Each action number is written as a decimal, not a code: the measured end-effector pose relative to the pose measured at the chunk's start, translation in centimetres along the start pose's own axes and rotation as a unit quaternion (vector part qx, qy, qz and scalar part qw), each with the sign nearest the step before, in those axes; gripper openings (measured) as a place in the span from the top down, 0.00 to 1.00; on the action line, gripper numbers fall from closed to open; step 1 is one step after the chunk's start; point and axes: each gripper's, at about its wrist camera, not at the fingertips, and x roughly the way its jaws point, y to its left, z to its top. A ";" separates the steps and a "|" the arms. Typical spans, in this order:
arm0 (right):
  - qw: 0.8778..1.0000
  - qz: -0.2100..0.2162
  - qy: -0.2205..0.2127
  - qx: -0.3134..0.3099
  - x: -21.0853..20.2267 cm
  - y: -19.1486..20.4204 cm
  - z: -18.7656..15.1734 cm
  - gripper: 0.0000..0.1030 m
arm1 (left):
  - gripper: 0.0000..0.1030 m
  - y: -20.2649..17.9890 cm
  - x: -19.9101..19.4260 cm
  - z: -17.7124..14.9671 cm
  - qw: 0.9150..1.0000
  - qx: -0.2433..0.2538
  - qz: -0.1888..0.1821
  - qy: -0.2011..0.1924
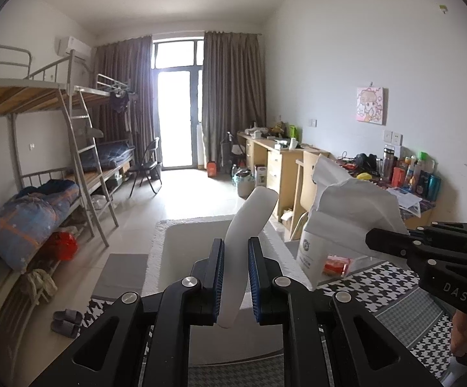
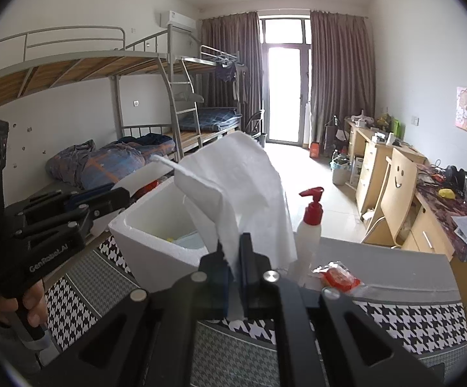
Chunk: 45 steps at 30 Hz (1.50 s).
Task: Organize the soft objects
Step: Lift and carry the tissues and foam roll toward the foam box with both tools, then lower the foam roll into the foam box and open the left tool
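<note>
A white soft sheet (image 2: 240,180) hangs above an open white foam box (image 2: 156,258). My right gripper (image 2: 232,248) is shut on the sheet's lower edge. My left gripper (image 1: 236,242) is shut on a smooth white strip (image 1: 249,219), seen edge-on, which looks like another edge of the same sheet. In the right wrist view the left gripper (image 2: 127,195) sits left of the box with a white flap in its tip. In the left wrist view the right gripper (image 1: 370,237) pinches the crinkled sheet (image 1: 356,200). The foam box (image 1: 159,258) stands under both.
The box stands on a table with a houndstooth cloth (image 2: 411,322). A white pump bottle with a red head (image 2: 309,229) and a red packet (image 2: 340,277) lie right of it. Bunk beds (image 1: 40,213) line the left wall, cluttered desks (image 1: 282,158) the right.
</note>
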 end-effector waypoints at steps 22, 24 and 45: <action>1.000 0.005 0.019 0.004 3.1 1.4 1.7 0.92 | 0.85 0.8 3.1 0.4 0.999 -0.012 0.014 0.027; 1.000 0.005 0.019 0.003 3.1 1.5 1.8 0.92 | 0.85 0.8 3.4 0.6 0.999 -0.011 0.013 0.028; 1.000 -0.001 0.020 0.007 3.8 1.3 2.1 0.92 | 0.64 1.9 6.1 0.2 0.998 -0.009 0.016 0.061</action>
